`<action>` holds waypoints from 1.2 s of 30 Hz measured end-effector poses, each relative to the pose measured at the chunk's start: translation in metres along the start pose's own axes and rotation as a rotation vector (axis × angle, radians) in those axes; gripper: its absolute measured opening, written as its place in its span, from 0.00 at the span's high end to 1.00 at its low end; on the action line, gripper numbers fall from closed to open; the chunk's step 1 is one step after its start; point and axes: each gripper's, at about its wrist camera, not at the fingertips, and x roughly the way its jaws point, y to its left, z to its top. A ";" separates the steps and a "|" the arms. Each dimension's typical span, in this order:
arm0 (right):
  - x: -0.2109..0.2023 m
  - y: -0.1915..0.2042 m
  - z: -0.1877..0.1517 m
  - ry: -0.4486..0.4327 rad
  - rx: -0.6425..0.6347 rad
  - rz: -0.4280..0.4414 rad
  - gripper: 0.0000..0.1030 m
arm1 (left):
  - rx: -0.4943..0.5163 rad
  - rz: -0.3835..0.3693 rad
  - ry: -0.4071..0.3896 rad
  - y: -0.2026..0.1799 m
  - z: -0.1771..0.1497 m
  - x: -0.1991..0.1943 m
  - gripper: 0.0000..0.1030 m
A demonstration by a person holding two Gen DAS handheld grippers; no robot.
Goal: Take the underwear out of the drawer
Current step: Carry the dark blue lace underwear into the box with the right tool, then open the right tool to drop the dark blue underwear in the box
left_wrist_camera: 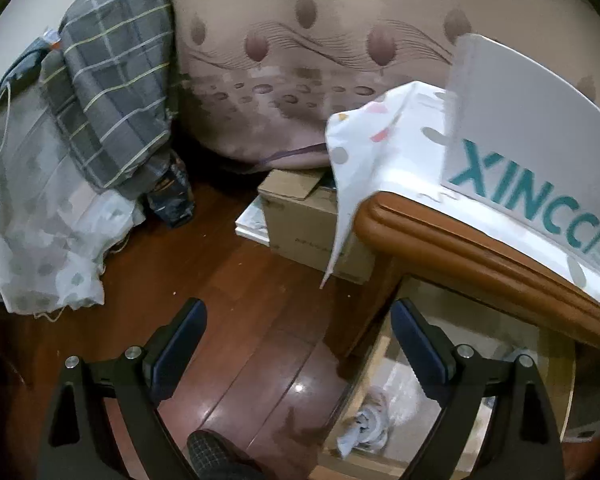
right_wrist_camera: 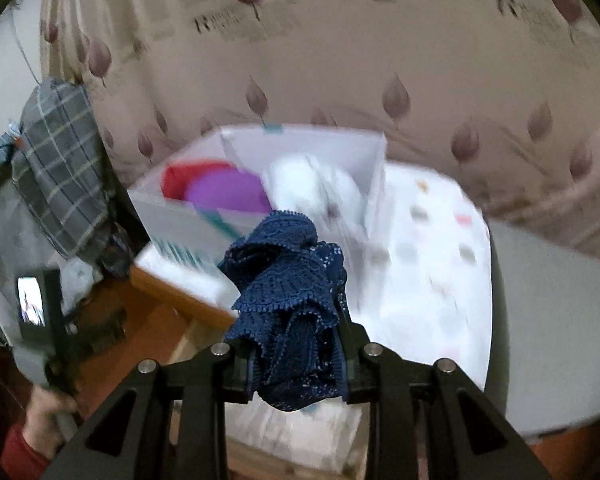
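Right gripper (right_wrist_camera: 296, 364): my jaws pinch navy lace underwear (right_wrist_camera: 288, 292), bunched.
Left gripper (left_wrist_camera: 298, 344): my jaws spread, nothing between.
Drawer (left_wrist_camera: 384, 408): open below, pale garment (left_wrist_camera: 366, 426) inside.

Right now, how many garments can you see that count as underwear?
2. Navy lace pair clamped in the right hand-held gripper, above the nightstand. A pale crumpled piece, possibly underwear, lies in the open drawer. More may be hidden.

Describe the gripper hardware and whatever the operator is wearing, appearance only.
Both grippers are matte black, with angular arms, triangular cut-outs and round silver pivot bolts. The left gripper has dark navy pads on its fingers; the right gripper looks built the same. No cables or markings show. The right wrist view shows a red sleeve.
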 end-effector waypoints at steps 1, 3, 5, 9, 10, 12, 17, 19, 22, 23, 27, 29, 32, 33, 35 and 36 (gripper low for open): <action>0.001 0.005 0.012 -0.011 -0.009 0.004 0.73 | -0.012 0.005 0.003 0.004 0.001 0.002 0.10; 0.008 0.016 0.039 -0.026 -0.024 0.019 0.73 | -0.036 0.011 0.009 0.012 0.003 0.004 0.10; 0.015 0.026 0.059 -0.033 -0.032 0.030 0.73 | -0.057 0.018 0.014 0.020 0.006 0.006 0.10; 0.047 0.048 0.096 0.007 -0.051 0.049 0.73 | -0.084 0.028 0.016 0.032 0.007 0.007 0.10; 0.056 0.053 0.102 0.019 -0.049 0.047 0.73 | -0.087 0.027 0.016 0.034 0.008 0.007 0.10; 0.076 0.061 0.109 0.052 -0.054 0.045 0.73 | -0.091 0.034 0.020 0.038 0.009 0.008 0.10; 0.121 0.072 0.113 0.127 -0.062 -0.008 0.72 | -0.118 0.043 0.032 0.048 0.011 0.012 0.10; 0.134 0.071 0.111 0.146 -0.054 -0.039 0.72 | -0.122 0.037 0.042 0.050 0.011 0.013 0.10; 0.153 0.067 0.107 0.180 -0.043 -0.087 0.67 | -0.114 0.035 0.046 0.049 0.011 0.013 0.10; 0.157 0.065 0.105 0.186 -0.045 -0.093 0.62 | -0.111 0.034 0.046 0.048 0.011 0.013 0.10; 0.152 0.066 0.103 0.163 -0.077 -0.128 0.40 | -0.102 0.027 0.046 0.047 0.010 0.013 0.10; 0.145 0.069 0.104 0.150 -0.098 -0.134 0.33 | -0.092 0.025 0.052 0.044 0.010 0.015 0.10; 0.131 0.070 0.105 0.123 -0.120 -0.157 0.30 | -0.074 0.016 0.064 0.038 0.009 0.017 0.10; 0.124 0.070 0.106 0.112 -0.124 -0.155 0.30 | -0.064 0.011 0.065 0.035 0.008 0.017 0.10; 0.112 0.071 0.107 0.100 -0.128 -0.154 0.29 | -0.048 0.011 0.066 0.030 0.008 0.018 0.10; 0.103 0.070 0.106 0.090 -0.127 -0.149 0.29 | -0.038 0.009 0.067 0.027 0.007 0.018 0.10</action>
